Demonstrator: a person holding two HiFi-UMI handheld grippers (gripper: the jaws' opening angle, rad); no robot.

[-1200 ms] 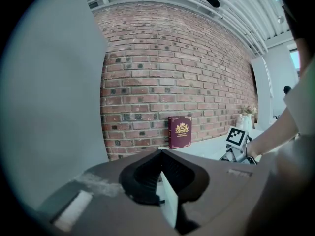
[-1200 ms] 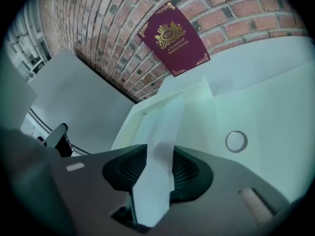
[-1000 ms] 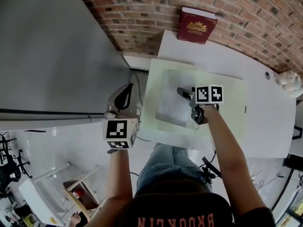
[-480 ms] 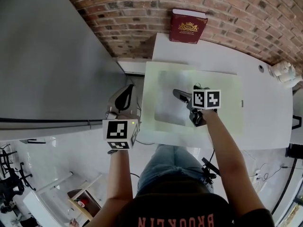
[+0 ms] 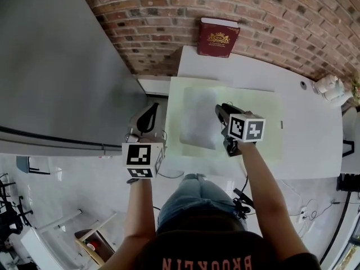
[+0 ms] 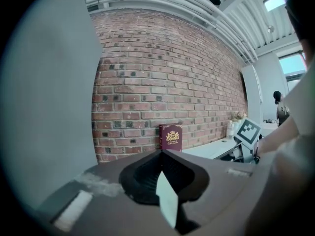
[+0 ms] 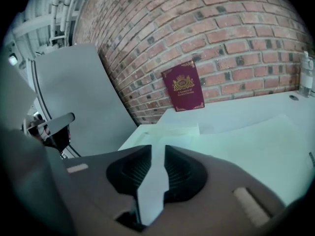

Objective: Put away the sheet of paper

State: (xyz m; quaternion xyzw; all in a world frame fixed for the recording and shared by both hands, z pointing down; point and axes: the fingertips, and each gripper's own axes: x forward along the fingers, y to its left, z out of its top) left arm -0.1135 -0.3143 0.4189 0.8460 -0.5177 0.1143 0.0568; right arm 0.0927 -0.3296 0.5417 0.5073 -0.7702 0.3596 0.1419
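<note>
The sheet of paper [image 5: 198, 122] is lying flat on a pale green mat [image 5: 261, 125], its right edge directly beneath the tips of our right tongs [image 5: 221, 110]. Those tongs have just been closing and are now standing a narrow slit apart, pinching nothing that we can see. Our left tongs [image 5: 147, 120] are hanging well to the left of the sheet, off the desk [image 5: 315, 145], pressed together and empty.

We are judging that closing here could miss the thin edge, crease the sheet, or catch the mat along with it.

Beyond the right tongs a red book [image 5: 217, 37] is leaning on the brick wall, its gold lettering too small to read. Our shirt [image 5: 214, 249] is showing upside-down letters, seemingly BROOKLIN.
</note>
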